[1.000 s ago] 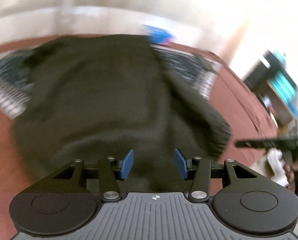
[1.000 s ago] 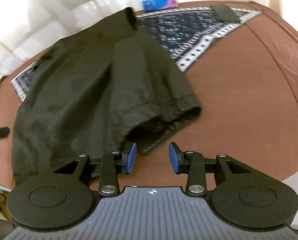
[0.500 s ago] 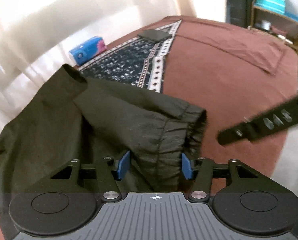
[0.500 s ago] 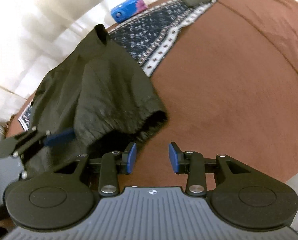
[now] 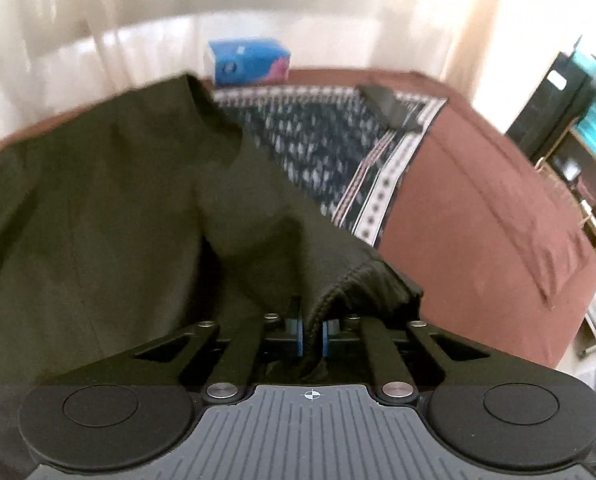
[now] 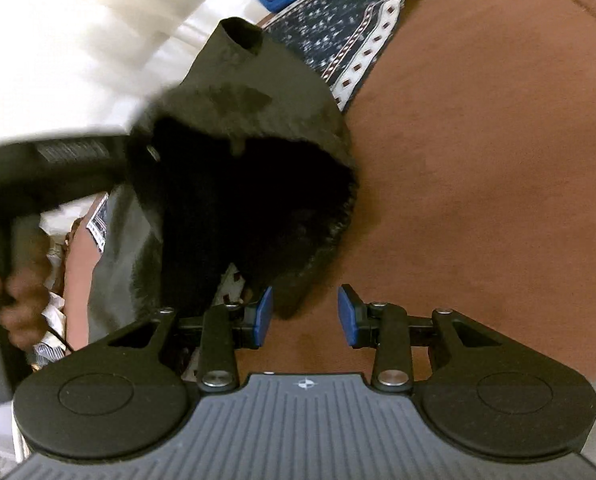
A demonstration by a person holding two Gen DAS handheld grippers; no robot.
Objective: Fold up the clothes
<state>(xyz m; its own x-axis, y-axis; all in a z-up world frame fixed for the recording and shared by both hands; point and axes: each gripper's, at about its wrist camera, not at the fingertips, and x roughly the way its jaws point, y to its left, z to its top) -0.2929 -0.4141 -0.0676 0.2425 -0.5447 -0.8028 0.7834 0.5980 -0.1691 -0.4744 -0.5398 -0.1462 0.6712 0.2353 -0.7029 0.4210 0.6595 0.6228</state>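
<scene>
Dark olive garment (image 5: 110,216): its stitched cuff edge is pinched between the blue pads of the left claw (image 5: 311,338), whose jaws stand almost together on the cloth. From that grip the sleeve runs up and away, lifted off the bed (image 5: 477,216), while the body of the piece spreads out to the left in loose, uneven layers. In the right wrist view the same sleeve opening (image 6: 258,200) gapes dark and hollow just ahead of the right claw (image 6: 305,316), whose jaws stand wide apart with nothing between them; only brown bedcover shows in the gap, and the hem hangs just beside its left pad.

As for progress, the garment is not lying as a neat folded stack: it is rumpled, one sleeve raised, the collar (image 6: 242,36) sticking up at the far end. I judge the fold to be under way, with the sleeve yet to be laid flat and the body yet to be squared.

Further out, a patterned blue-and-white cloth (image 5: 321,148) lies spread on the bed under and beyond the garment. A blue tissue box (image 5: 248,60) stands at the bed's far edge; what it holds cannot be seen.
</scene>
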